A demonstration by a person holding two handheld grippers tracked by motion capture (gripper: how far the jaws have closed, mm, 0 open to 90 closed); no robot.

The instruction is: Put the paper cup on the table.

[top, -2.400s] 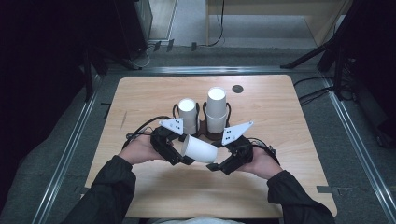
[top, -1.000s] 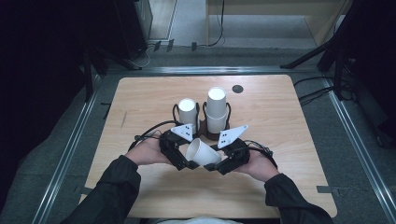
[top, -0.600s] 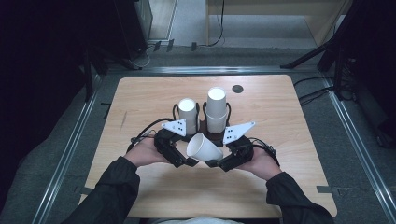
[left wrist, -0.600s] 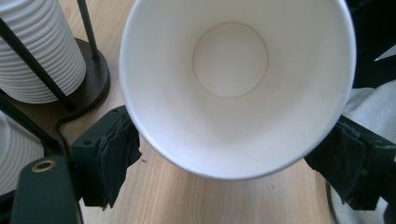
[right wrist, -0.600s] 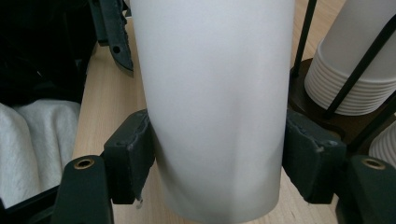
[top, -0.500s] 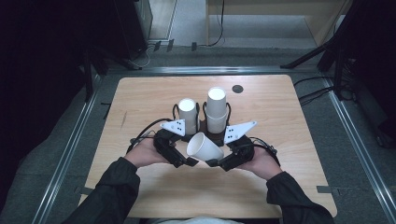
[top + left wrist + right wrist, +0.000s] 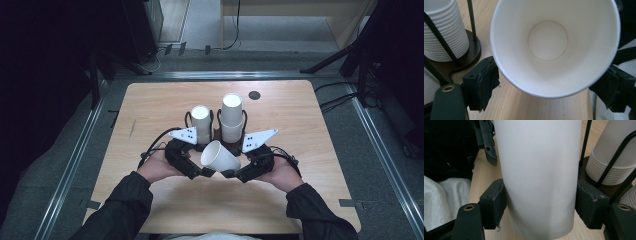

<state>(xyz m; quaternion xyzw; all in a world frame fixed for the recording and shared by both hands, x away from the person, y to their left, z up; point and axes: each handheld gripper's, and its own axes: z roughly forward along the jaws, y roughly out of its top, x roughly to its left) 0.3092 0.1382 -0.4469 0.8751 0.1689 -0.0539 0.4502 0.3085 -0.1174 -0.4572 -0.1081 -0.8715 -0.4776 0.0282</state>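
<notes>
Both hands meet near the table's middle; right gripper clamps the tilted cup, left gripper gapes around its rim.

even overhead light on the table — dark surroundings, soft shadows — close-ups slightly soft, no glare.
</notes>
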